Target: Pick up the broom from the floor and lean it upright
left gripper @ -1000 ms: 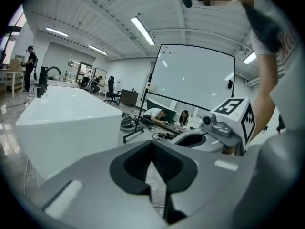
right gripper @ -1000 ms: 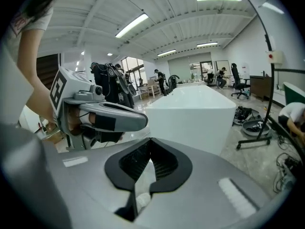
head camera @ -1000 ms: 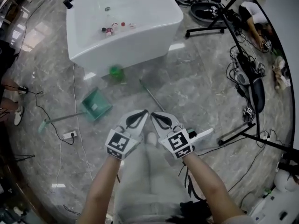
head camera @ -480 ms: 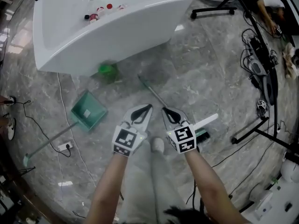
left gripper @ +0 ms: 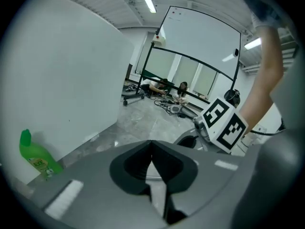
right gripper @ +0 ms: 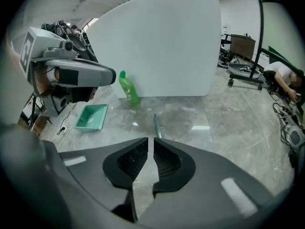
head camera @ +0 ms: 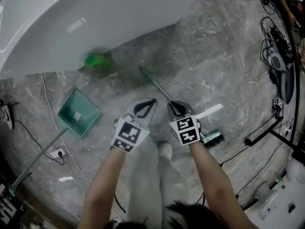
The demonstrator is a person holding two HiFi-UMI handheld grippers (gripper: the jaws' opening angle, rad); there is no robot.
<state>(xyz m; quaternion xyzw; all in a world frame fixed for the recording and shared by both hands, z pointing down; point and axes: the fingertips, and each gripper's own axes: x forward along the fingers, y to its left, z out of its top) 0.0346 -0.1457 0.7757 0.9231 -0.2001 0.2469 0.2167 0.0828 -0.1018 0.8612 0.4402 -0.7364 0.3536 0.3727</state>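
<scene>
The broom (head camera: 160,89) lies flat on the grey marble floor, green handle tip (head camera: 142,70) toward the white tub and brush head (head camera: 212,139) near my right forearm. My right gripper (head camera: 169,104) hovers just over the shaft, pointing steeply down. Its jaws are opening, a narrow slit apart, with nothing between them. In the right gripper view the handle (right gripper: 156,124) runs out beyond the right gripper (right gripper: 151,156). My left gripper (head camera: 152,101) is beside it to the left, off the broom. In its own view the left gripper (left gripper: 151,149) has its tips together and holds nothing.
A green dustpan (head camera: 78,111) with a long handle lies to the left. A green bottle (head camera: 95,60) stands against the big white tub (head camera: 95,18). A white strip (head camera: 209,111) lies by the brush. Cables, a stand base (head camera: 267,130) and gear crowd the right side.
Both grippers and the head camera have sunk toward the floor. The broom and dustpan look larger, and the right gripper now sits over the broom's shaft.
</scene>
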